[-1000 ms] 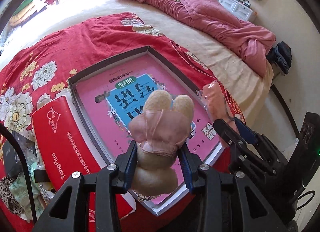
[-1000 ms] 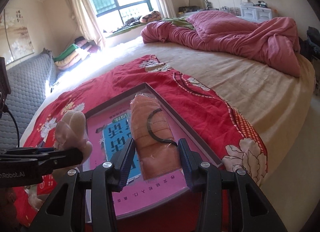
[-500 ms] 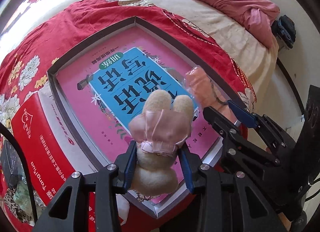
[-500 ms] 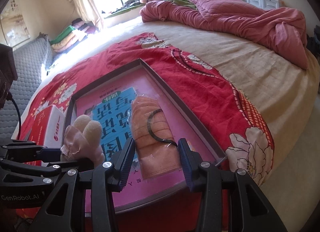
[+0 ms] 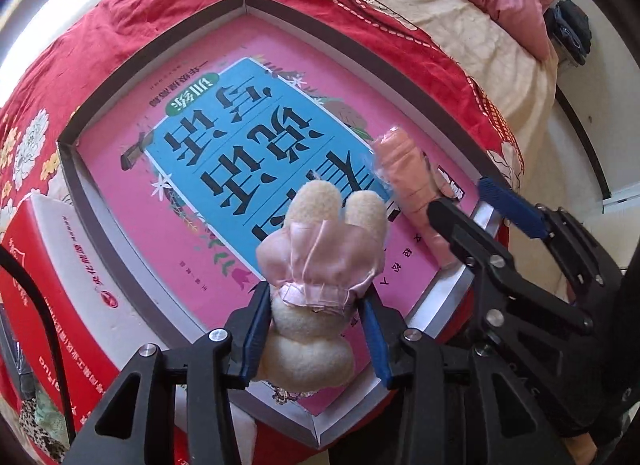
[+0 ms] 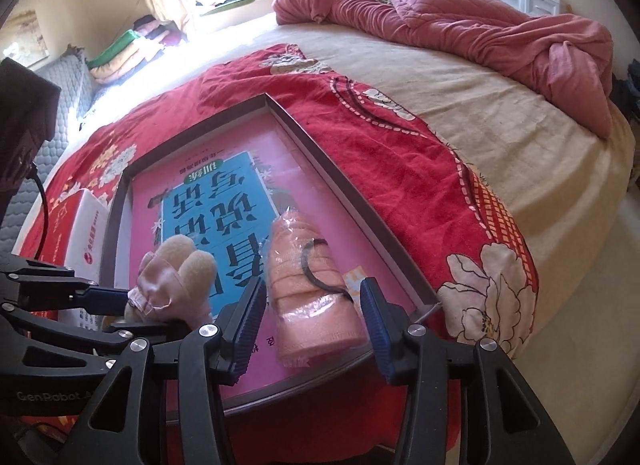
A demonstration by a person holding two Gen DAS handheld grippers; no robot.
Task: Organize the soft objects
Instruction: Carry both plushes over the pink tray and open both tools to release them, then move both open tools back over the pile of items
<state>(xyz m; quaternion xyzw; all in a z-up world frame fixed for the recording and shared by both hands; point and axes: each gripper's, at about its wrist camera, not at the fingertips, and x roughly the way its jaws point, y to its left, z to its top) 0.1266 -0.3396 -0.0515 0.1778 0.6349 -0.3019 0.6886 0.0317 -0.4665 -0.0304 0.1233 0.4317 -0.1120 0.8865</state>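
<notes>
The shallow tray (image 6: 352, 201) holds a pink book (image 5: 132, 189), over whose near edge the left gripper (image 5: 314, 331) clamps a plush toy (image 5: 320, 261) while the right gripper (image 6: 312, 317), jaws spread, straddles a bagged peach cloth (image 6: 308, 285).

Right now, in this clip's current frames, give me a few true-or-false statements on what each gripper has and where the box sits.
1. The left gripper is clamped on a plush toy in a pink dress. True.
2. The right gripper squeezes the wrapped peach towel tightly. False: its jaws stand apart around the towel, with gaps at both sides.
3. The shallow grey box holds a pink book with a blue panel. True.
4. The box lies on the bare beige sheet. False: it lies on the red floral blanket.
5. A pink quilt is bunched at the bed's far end. True.
</notes>
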